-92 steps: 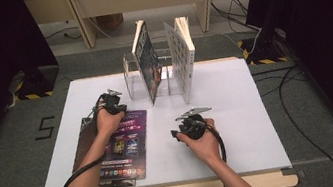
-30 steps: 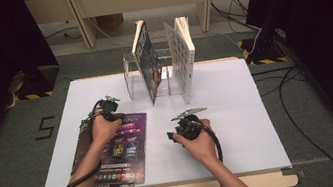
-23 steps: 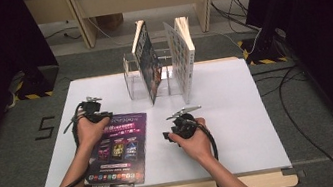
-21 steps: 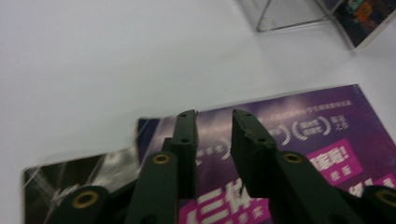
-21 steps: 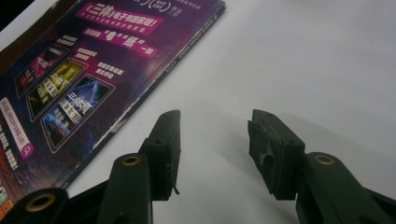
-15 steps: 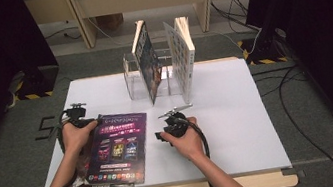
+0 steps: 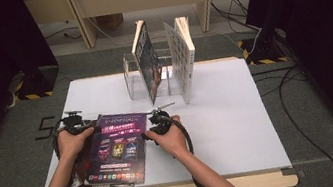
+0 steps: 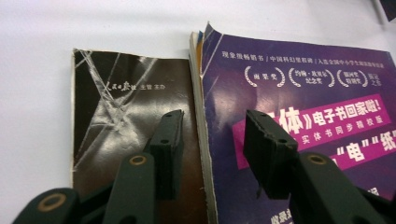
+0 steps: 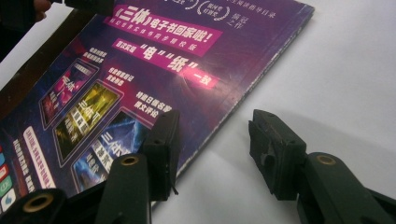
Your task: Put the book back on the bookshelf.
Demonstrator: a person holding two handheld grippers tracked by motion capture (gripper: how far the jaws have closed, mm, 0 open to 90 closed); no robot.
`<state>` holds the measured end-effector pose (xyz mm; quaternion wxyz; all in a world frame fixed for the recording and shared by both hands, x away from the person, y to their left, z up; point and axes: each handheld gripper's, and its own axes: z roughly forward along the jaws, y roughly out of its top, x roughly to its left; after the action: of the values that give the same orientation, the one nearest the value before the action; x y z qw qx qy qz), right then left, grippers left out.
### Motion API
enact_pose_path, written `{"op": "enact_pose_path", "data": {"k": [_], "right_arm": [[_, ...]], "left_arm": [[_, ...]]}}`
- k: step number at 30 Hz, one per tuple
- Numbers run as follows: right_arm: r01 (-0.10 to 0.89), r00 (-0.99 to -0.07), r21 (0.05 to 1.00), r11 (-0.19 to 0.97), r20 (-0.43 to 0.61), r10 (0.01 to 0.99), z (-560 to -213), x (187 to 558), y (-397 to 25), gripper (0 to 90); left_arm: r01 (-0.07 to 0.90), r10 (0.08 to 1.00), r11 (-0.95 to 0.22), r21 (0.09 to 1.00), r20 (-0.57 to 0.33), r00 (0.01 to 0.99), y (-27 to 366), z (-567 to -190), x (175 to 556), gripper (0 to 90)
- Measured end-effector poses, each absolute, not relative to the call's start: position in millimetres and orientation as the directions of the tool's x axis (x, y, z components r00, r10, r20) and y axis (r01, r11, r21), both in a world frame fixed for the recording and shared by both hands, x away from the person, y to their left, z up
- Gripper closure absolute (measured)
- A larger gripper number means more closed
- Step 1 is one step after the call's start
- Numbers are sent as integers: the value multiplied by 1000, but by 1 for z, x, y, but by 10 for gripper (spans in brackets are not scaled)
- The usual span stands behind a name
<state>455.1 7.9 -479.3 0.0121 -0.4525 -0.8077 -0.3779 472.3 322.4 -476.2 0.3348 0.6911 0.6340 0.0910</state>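
Left gripper point(image 8: 212, 135): jaws wide, astride the purple book's point(image 7: 117, 147) left edge
Right gripper point(image 9: 212, 140): wide at its right edge
Advice: close both squarely before lifting

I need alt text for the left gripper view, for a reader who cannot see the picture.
The left gripper, jaws open, straddles the left edge of a purple book lying on a dark book. One jaw is over the dark cover, the other over the purple cover with white Chinese text. Both books lie on a white table.
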Motion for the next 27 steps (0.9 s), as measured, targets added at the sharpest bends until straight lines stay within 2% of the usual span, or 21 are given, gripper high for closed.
{"op": "enact_pose_path", "data": {"k": [14, 21, 27], "right_arm": [[772, -558, 576, 270, 410, 721, -485, 462, 21, 515], [779, -545, 568, 264, 405, 734, -484, 461, 23, 508], [770, -554, 579, 268, 399, 730, -485, 461, 23, 509]], "left_arm": [[816, 924, 63, 574, -343, 170, 320, -478, 468, 597], [820, 903, 142, 554, -412, 122, 325, -479, 464, 663], [812, 880, 147, 564, -450, 153, 323, -471, 457, 713]]}}
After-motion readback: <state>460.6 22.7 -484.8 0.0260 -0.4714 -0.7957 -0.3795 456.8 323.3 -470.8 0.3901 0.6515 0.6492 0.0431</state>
